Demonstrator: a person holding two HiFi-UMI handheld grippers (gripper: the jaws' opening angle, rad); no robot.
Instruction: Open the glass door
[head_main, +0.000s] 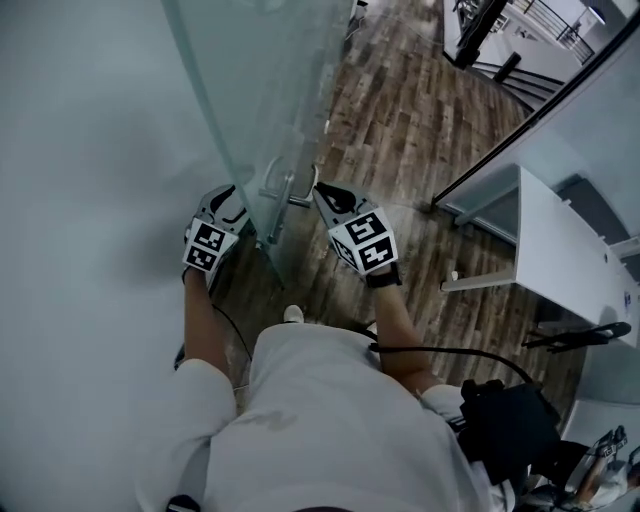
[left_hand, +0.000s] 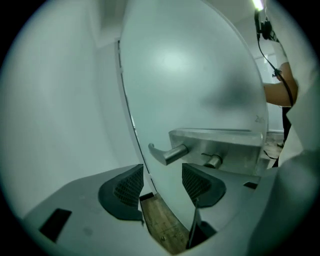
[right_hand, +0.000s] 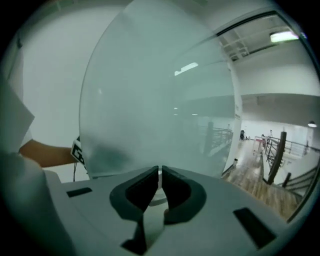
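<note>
The frosted glass door (head_main: 270, 90) stands edge-on in front of me, with one gripper on each side of it. My left gripper (head_main: 230, 198) is on the left face. In its own view its jaws (left_hand: 161, 184) stand open and the door's edge (left_hand: 131, 125) runs down between them. The metal lever handle (left_hand: 167, 152) and lock plate (left_hand: 220, 142) sit just beyond the pads. My right gripper (head_main: 318, 188) is on the other face, tips beside the handle (head_main: 283, 195). Its jaws (right_hand: 160, 172) are shut. A pale metal piece shows just under the tips, and I cannot tell if they touch it.
A white wall (head_main: 90, 150) runs along the left. Wood-plank floor (head_main: 400, 120) lies beyond the door. A white desk (head_main: 560, 250) and a black-framed glass partition (head_main: 540, 110) are on the right, a black bag (head_main: 505, 420) by my right hip. Railings (right_hand: 280, 150) stand further off.
</note>
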